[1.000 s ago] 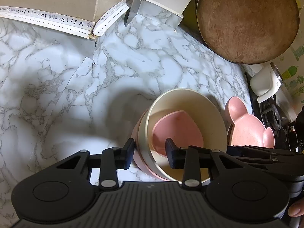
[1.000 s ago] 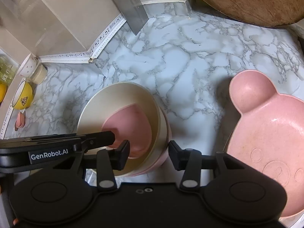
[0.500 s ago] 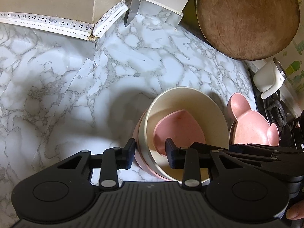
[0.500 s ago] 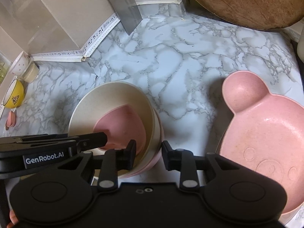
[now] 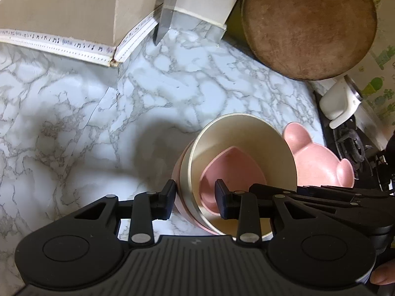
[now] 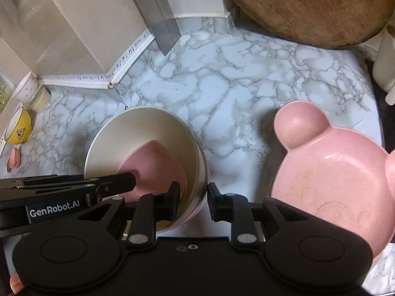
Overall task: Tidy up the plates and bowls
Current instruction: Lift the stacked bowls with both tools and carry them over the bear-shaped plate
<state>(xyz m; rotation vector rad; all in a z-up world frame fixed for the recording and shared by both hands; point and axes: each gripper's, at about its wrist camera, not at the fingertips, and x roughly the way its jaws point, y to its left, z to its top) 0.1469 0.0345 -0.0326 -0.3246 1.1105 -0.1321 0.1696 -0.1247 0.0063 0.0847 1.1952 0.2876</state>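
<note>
My right claw (image 6: 192,203) has squeezed in on the rim of the cream bowl (image 5: 242,165) stack at 6 o'clock on the desk (image 5: 98,123), my left claw (image 5: 195,198) straddles its other rim, so we can lift.

Left wrist view: near rim of the cream bowl (image 5: 237,133) hidden behind the left gripper (image 5: 195,198). Pink bowl (image 5: 178,172) under it shows only a sliver at 9 o'clock. Bear plate (image 5: 318,162) lower part covered by the right gripper's arm.

Right wrist view: bear plate (image 6: 340,172) cut off at 3 o'clock by the frame edge. Wooden board (image 6: 308,7) cut at 12 o'clock. Pattern on the yellow cup (image 6: 18,128), 9 o'clock, too small to read. Whether either gripper's pads touch the bowl walls: cannot tell.
</note>
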